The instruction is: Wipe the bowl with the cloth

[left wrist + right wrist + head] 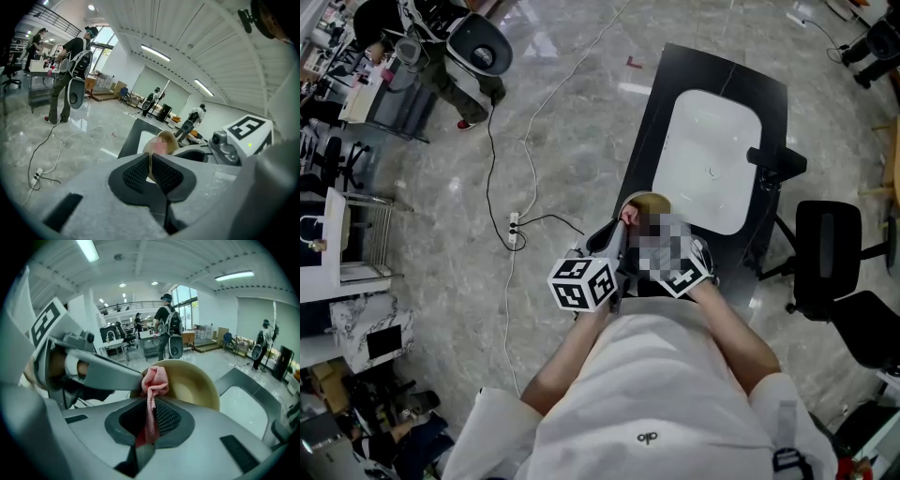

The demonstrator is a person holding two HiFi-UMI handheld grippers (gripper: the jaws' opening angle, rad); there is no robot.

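A tan bowl (194, 386) is held up in the air, its hollow facing the right gripper view. My left gripper (151, 161) is shut on the bowl's rim (162, 140), which shows edge-on between the pads. My right gripper (151, 412) is shut on a pink cloth (153, 383). The bunched end of the cloth rests against the bowl's near rim, right beside the left gripper's finger (96, 370). In the head view the bowl (645, 204) shows just ahead of both marker cubes, partly under a mosaic patch.
A black table (649, 122) with a white mat (708, 155) stands just ahead. A black chair (830, 258) is to the right. A cable and power strip (514, 228) lie on the marble floor at left. People stand by desks farther off (70, 79).
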